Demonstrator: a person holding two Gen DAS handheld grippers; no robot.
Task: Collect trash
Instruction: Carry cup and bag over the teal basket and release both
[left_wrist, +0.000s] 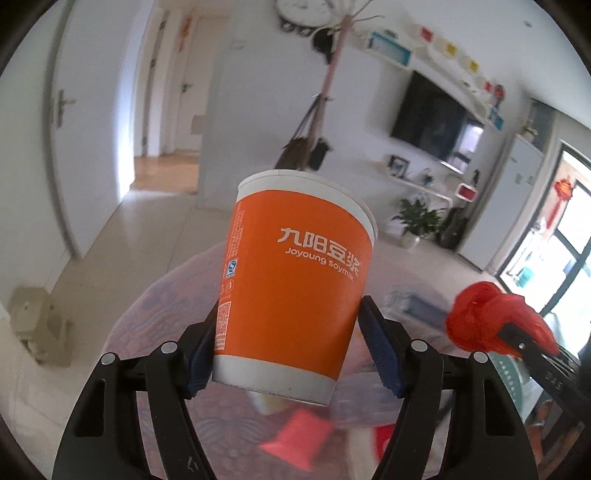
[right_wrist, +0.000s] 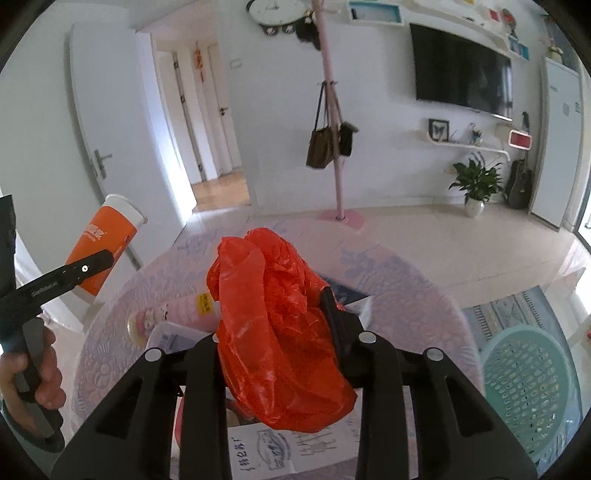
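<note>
An orange and white paper cup (left_wrist: 295, 288) printed "Joyoung soymilk" hangs tilted above the table, with my left gripper (left_wrist: 290, 332) shut on its lower half, blue pads pressing both sides. The right wrist view shows the same cup (right_wrist: 107, 240) at the left, in the left gripper (right_wrist: 74, 273) held by a hand (right_wrist: 33, 373). A crumpled red plastic bag (right_wrist: 273, 332) fills the jaws of my right gripper (right_wrist: 277, 306), which is shut on it; the left fingertip is hidden by the bag. From the left wrist view the bag (left_wrist: 480, 314) shows at the right.
Below is a round table (right_wrist: 406, 295) with a lilac patterned cloth. On it lie a pink bottle (right_wrist: 177, 314), a tissue pack (right_wrist: 280, 450) and blurred red wrappers (left_wrist: 299, 435). A teal plastic stool (right_wrist: 528, 387) stands to the right, a coat stand (right_wrist: 336, 147) beyond.
</note>
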